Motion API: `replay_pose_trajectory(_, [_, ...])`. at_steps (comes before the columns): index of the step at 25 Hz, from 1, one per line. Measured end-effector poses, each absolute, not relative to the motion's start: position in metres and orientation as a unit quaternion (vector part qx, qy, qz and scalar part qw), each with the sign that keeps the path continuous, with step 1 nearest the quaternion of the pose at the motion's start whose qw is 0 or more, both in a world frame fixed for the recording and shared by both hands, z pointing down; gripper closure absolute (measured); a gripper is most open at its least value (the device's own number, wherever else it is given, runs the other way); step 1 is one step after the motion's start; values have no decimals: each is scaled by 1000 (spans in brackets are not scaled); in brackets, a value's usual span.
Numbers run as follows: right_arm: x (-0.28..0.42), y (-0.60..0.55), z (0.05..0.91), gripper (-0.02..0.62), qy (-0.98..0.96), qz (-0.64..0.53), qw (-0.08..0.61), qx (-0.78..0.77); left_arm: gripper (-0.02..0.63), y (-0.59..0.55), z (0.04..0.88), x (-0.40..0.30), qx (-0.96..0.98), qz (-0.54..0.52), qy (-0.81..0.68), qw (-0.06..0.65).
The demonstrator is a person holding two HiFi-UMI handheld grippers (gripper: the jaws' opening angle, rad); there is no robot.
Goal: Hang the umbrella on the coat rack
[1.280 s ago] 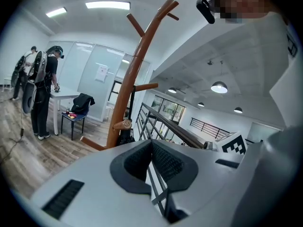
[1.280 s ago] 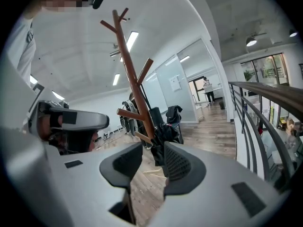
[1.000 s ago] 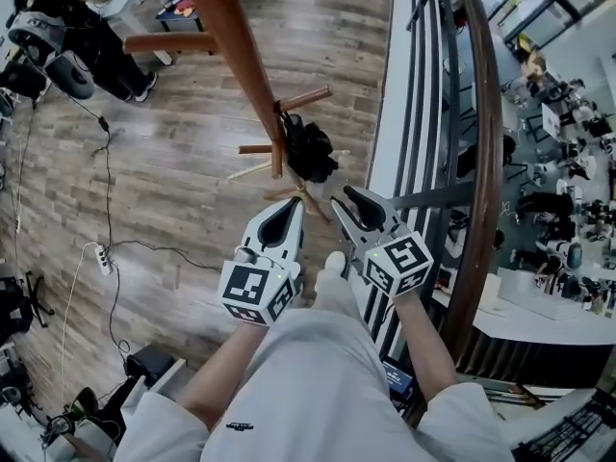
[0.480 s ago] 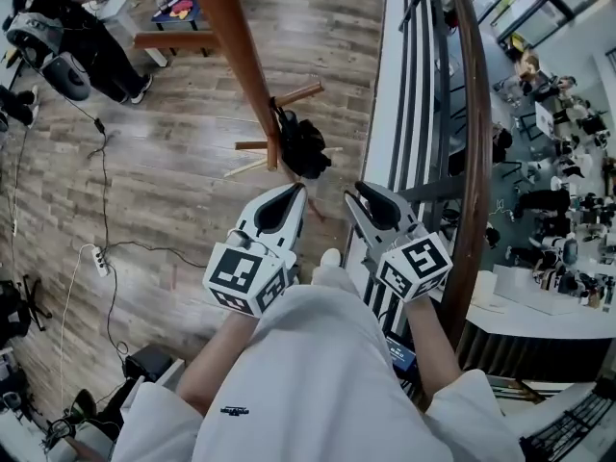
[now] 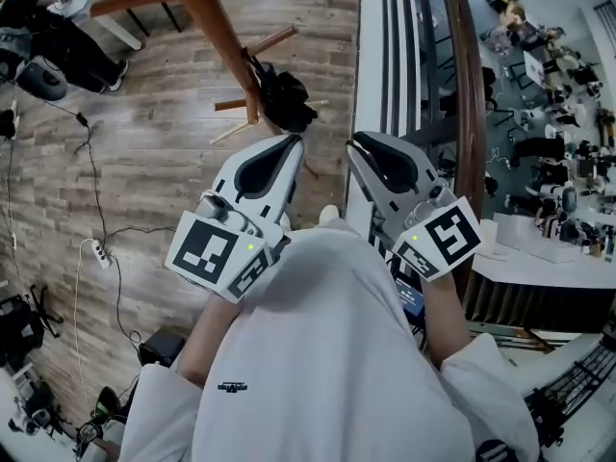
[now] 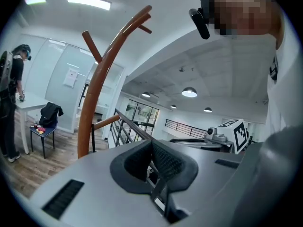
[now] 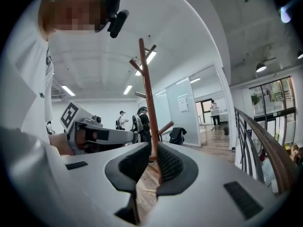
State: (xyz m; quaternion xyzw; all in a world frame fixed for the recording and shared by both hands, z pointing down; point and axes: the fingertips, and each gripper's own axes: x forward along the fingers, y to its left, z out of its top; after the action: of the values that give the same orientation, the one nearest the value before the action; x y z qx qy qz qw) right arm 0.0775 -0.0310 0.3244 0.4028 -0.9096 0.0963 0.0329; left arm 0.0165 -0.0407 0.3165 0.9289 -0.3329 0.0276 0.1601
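The wooden coat rack [image 5: 217,27] leans across the top of the head view, and it stands ahead in the left gripper view [image 6: 94,93] and the right gripper view [image 7: 147,93]. A black folded umbrella [image 5: 281,99] hangs from a low peg on its pole, just above the floor. Both grippers are raised close to the person's chest, well apart from the umbrella. My left gripper [image 5: 289,142] [image 6: 152,143] is shut with nothing in it. My right gripper [image 5: 358,142] [image 7: 151,148] is closing, with a narrow gap between its pads and nothing between them.
A dark railing with a wooden handrail [image 5: 467,85] runs along the right, over a drop to a lower floor. A person [image 5: 48,46] stands at the far left beside a white table. A power strip and cables [image 5: 96,255] lie on the wooden floor at left.
Both grippers have risen toward the head camera and look larger. The right gripper's jaws have narrowed. The umbrella still hangs on its peg.
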Motion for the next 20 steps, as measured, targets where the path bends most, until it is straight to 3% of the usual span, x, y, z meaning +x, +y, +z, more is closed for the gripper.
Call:
replay_pose_trajectory(12, [64, 10, 277, 522, -906, 66, -12, 418, 589, -8, 270, 21, 945, -7, -299, 135])
replay_pose_trajectory(20, [58, 39, 296, 528, -888, 79, -24, 452, 589, 11, 282, 6, 938, -1, -324, 126])
